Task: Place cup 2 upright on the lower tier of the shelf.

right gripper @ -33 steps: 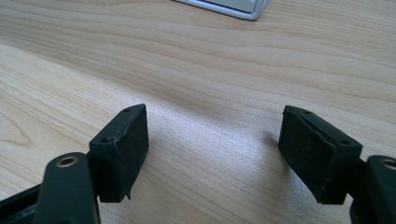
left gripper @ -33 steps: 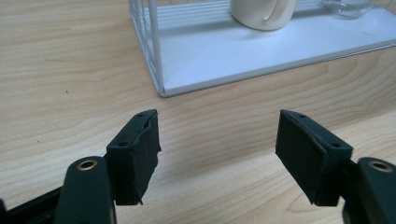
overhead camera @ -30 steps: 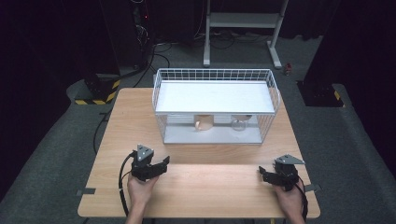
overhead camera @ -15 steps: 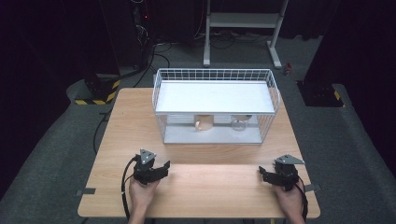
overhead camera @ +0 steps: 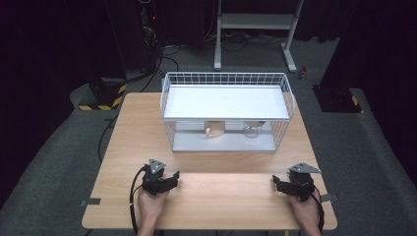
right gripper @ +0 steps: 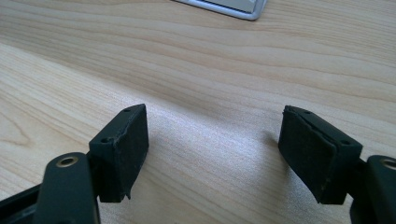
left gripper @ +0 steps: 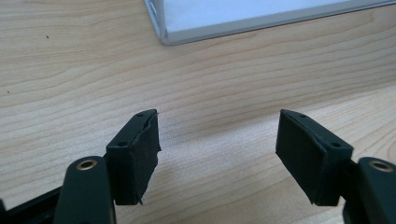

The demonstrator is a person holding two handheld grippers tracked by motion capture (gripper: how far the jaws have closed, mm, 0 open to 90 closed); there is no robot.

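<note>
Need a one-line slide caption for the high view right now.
Two open hand-held grippers, left and right, rest on a wooden table before a white wire rack sheltering two small items.

White wire basket (overhead camera: pixel 284 98) on the worktop (overhead camera: pixel 137 142)
Upright at the far middle; a white shelf spans it; beneath, a tan object (overhead camera: pixel 214 129) and a clear glass (overhead camera: pixel 252 130) stand apart.

no legible text, labels or numbers anywhere
</note>
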